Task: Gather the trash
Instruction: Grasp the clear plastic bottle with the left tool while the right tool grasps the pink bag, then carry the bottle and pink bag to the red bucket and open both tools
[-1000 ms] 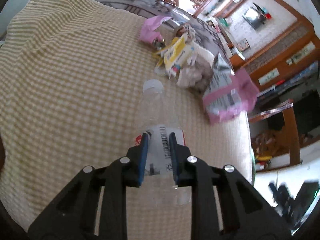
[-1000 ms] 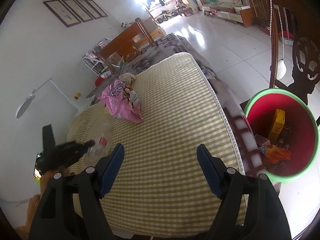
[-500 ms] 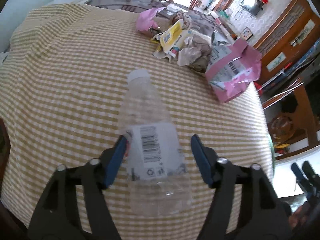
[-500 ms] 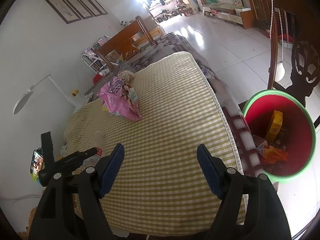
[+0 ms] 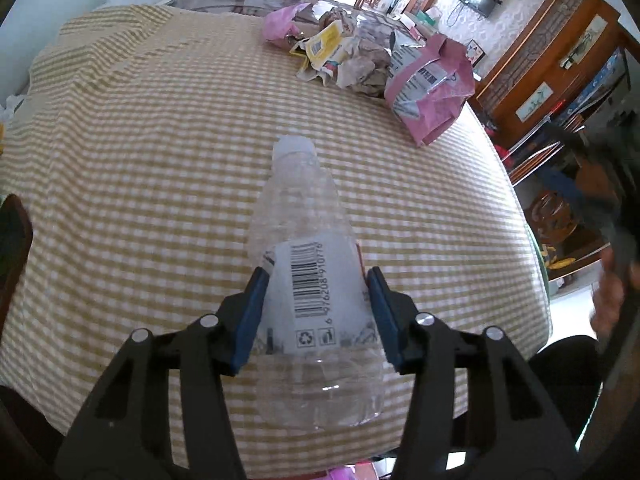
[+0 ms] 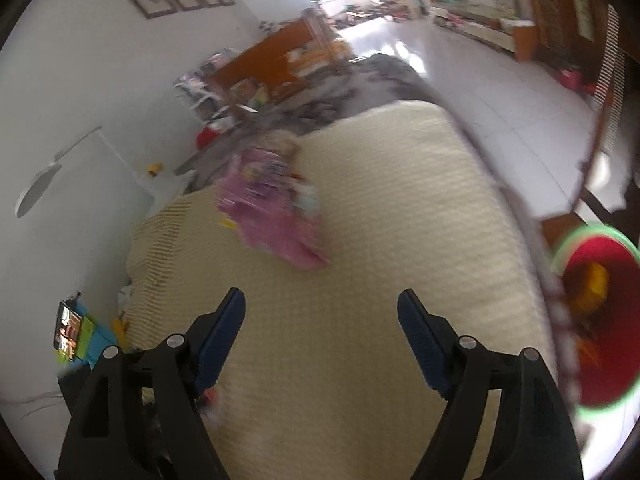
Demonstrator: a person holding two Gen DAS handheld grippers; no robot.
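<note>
Jaws of the left gripper (image 5: pixel 314 312) stand on either side of the labelled belly of a clear plastic bottle (image 5: pixel 308 264), blue pads right at its sides, though whether they actually press it cannot be told; the bottle lies with its white cap pointing away over the checked cloth (image 5: pixel 140 160). Jaws of the right gripper (image 6: pixel 320 320) are spreading wider with nothing between them, above a bare stretch of the same cloth. The step in hand looks like taking up the bottle, while the right side heads for the next piece. The next move calls for a firm squeeze on the thin, springy bottle before lifting, then a carry to the red bin (image 6: pixel 600 320) with a green rim that stands on the floor beside the desk and already holds some rubbish. Farther across the desk lies a heap of crumpled wrappers (image 5: pixel 360 68) with a pink packet (image 5: pixel 432 92) at its near edge. Around it are white walls, dark wooden furniture and a pale tiled floor.
</note>
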